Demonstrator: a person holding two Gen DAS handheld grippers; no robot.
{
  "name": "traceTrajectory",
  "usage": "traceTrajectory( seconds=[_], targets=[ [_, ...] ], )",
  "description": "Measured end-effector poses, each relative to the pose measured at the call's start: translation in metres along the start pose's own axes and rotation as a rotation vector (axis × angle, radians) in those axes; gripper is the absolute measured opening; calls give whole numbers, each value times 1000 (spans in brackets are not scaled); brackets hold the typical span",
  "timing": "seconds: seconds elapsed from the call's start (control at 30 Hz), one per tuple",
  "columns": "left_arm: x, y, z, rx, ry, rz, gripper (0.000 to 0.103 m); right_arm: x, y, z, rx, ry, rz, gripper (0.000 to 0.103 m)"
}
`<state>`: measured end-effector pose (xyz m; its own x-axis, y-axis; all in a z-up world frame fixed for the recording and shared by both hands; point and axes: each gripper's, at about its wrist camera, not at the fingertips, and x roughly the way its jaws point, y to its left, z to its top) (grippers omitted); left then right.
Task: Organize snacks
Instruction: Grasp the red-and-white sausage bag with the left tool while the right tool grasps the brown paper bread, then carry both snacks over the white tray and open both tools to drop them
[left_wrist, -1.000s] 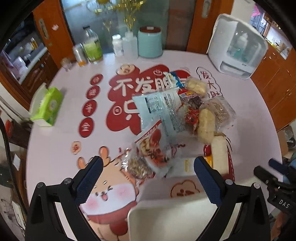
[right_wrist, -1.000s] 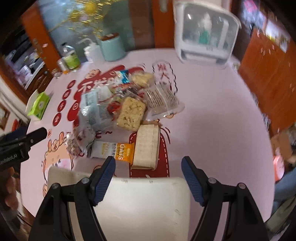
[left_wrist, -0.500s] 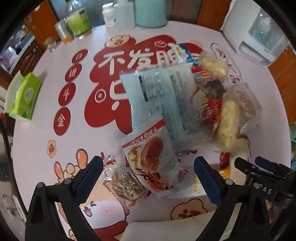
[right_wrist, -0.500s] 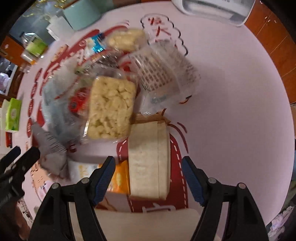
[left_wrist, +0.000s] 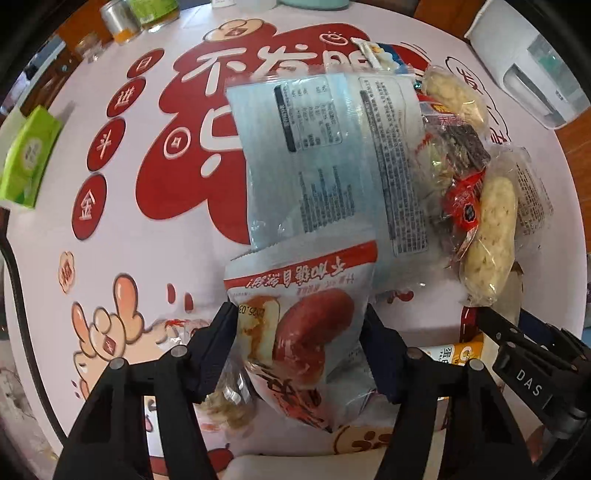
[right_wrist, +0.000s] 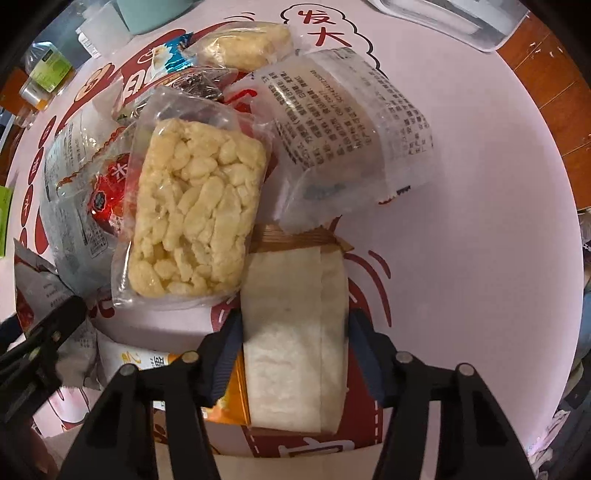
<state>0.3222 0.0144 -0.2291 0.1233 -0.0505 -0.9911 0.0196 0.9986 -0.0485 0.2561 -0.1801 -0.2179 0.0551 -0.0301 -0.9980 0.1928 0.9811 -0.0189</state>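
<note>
A heap of wrapped snacks lies on the round pink table (left_wrist: 155, 258). My left gripper (left_wrist: 297, 332) points down at it. Its jaws are closing, and both pads touch the sides of a red-and-white sausage packet (left_wrist: 303, 280). A large pale blue packet (left_wrist: 332, 147) lies behind that one. My right gripper (right_wrist: 293, 332) also points down with its jaws closing. Its pads press the sides of a white paper-wrapped packet (right_wrist: 291, 295). That packet rests partly on an orange bar (right_wrist: 225, 402). A puffed-rice cake (right_wrist: 195, 214) lies to its left.
A clear packet with printed text (right_wrist: 343, 129) lies behind the white one. A nut packet (left_wrist: 229, 398) sits by my left finger. A white tray edge (left_wrist: 295, 465) shows below. A green tissue pack (left_wrist: 26, 158), jars (left_wrist: 122, 18) and a white appliance (left_wrist: 528, 74) line the table's rim.
Both grippers have come down onto the snack heap. Each pair of jaws has narrowed from wide apart to the sides of a packet.
</note>
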Motion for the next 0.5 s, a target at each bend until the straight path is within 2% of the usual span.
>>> traceTrajectory(
  seconds=[0.13, 0.33, 0.5],
  targets=[
    [-8, 0, -5, 16, -40, 1, 47, -2, -3, 1, -4, -10, 31, 54],
    [-42, 0, -12, 0, -146, -32, 46, -13, -27, -3, 41, -54, 77, 54],
    [-89, -4, -21, -3, -242, -73, 46, -41, -48, -13, 87, -148, 117, 54]
  ],
)
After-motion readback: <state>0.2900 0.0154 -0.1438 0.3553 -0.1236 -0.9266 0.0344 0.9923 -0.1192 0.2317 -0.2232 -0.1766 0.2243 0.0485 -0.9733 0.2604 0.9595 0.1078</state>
